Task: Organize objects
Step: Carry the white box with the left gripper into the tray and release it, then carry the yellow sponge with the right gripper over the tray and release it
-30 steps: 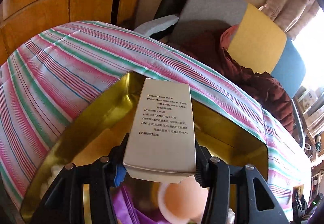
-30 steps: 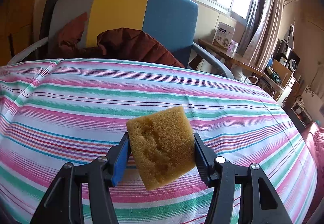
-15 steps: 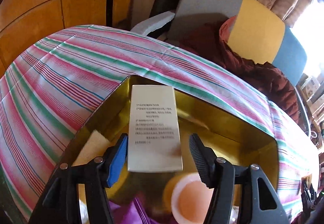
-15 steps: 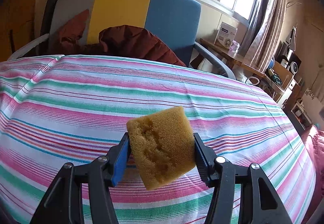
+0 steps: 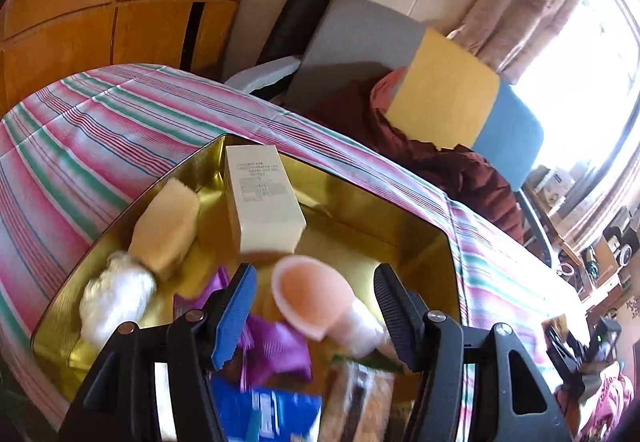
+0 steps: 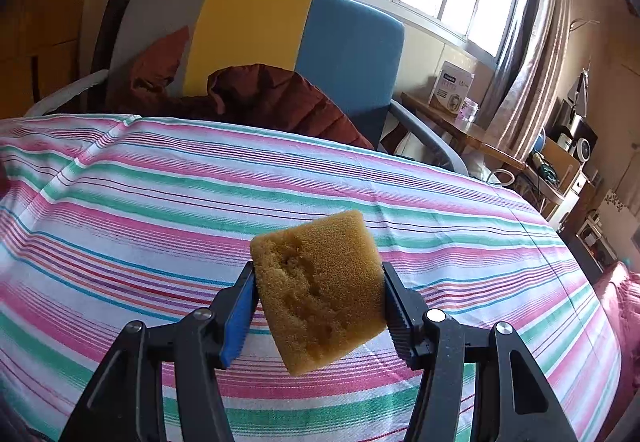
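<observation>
L wrist: close, down into gold tray (image 5: 400, 214) | R wrist: over striped cloth (image 6: 160, 202) | shared: cloth, armchair (image 6: 280, 26)

The tray (image 5: 400, 210) stands on the desk (image 5: 100, 146). In it, the box (image 5: 260, 198) lies at the back, with a sponge (image 5: 168, 226) left of it. An armchair (image 6: 280, 42) stands behind the desk.

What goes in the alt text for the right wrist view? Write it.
The right gripper clamps a brown-yellow sponge above a table covered in a pink, green and white striped cloth. Behind stands a grey, yellow and blue chair.
</observation>
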{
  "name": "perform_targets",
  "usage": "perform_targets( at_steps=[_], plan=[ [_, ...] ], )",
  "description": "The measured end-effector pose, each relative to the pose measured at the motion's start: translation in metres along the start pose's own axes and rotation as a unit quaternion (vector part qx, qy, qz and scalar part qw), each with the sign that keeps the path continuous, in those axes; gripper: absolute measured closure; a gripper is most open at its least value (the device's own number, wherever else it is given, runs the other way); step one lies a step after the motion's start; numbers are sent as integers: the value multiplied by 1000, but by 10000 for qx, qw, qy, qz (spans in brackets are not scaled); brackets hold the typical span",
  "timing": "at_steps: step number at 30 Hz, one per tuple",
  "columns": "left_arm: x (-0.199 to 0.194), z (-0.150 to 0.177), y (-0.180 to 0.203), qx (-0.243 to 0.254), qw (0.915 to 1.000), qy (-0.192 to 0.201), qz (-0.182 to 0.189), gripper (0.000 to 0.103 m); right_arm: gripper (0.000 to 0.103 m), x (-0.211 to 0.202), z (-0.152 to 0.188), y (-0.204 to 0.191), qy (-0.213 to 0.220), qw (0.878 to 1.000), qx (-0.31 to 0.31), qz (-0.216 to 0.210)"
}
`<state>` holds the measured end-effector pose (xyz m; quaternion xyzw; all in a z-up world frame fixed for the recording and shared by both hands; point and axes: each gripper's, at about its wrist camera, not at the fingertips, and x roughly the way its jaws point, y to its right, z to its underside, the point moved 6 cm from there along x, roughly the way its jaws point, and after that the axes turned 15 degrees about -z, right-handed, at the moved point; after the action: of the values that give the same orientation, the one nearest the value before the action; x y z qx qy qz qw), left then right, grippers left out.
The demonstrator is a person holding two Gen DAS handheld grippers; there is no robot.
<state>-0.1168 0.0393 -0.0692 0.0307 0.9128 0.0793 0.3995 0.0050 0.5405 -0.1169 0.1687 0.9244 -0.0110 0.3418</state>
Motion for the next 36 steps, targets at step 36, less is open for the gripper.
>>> perform_targets(
  at_steps=[36],
  plan=[
    [-42,49,-26,405,9991,-125,-3,41,44,-90,-69,-333,-3,9454,-1007,-3100]
  ],
)
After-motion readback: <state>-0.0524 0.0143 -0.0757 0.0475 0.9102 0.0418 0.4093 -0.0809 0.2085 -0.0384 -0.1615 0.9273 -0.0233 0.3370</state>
